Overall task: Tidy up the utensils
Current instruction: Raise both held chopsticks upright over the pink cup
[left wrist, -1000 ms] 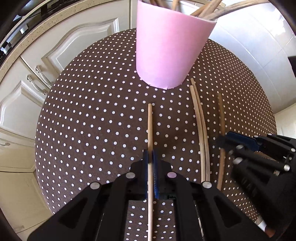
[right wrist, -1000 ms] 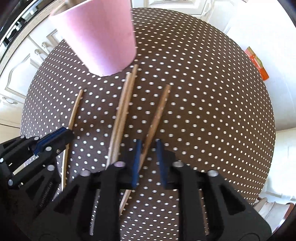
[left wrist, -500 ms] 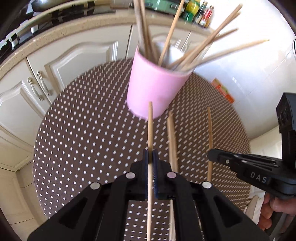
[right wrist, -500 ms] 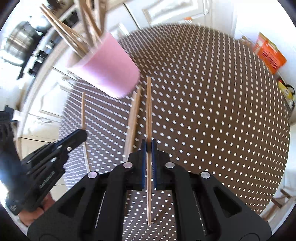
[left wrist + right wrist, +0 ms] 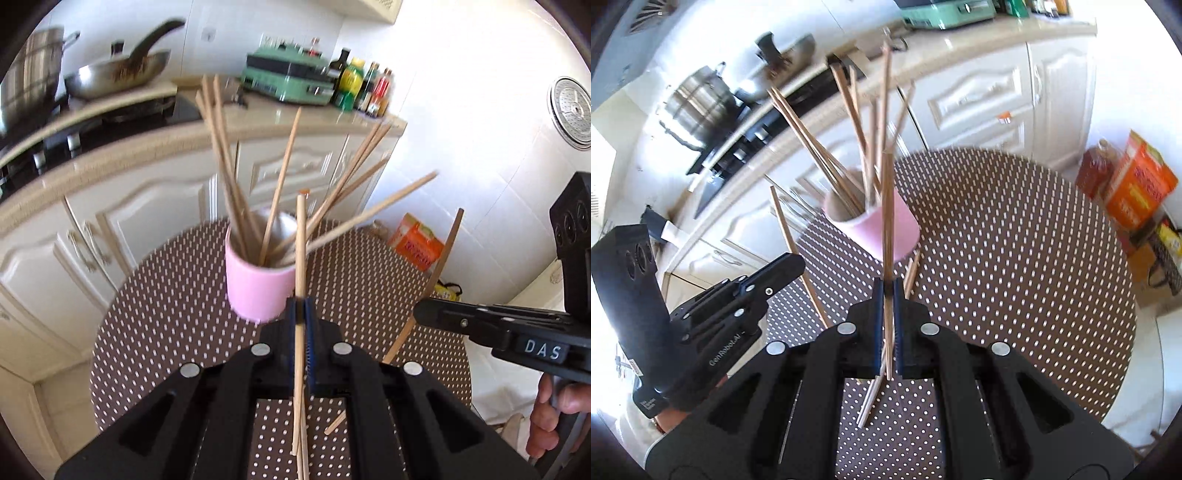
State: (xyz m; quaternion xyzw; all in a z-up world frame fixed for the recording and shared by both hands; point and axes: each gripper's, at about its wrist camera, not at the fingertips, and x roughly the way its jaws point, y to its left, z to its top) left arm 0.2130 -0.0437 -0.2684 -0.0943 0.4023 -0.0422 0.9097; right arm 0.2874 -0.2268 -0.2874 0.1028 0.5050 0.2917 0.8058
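A round table [image 5: 166, 317] under a brown cloth with white dots fills the lower half of both views, with cream kitchen cabinets [image 5: 155, 206] behind it. On the cloth stands a pink cup [image 5: 255, 291] bristling with wooden chopsticks [image 5: 225, 158] that fan out above its rim.

The left gripper [image 5: 302, 310] is clamped on a single pale chopstick [image 5: 300, 240], lifted off the cloth and pointing at the cup. The right gripper [image 5: 886, 291] is likewise closed on a darker chopstick [image 5: 887, 206], also raised and aimed at the cup.

Only the left wrist view shows the bottles [image 5: 364, 90] on the counter and the fingers of the hand [image 5: 554, 410] carrying the right tool. Only the right wrist view shows clearly the pair of chopsticks [image 5: 910, 273] lying flat on the cloth just beside the cup's base, running back under the right gripper.
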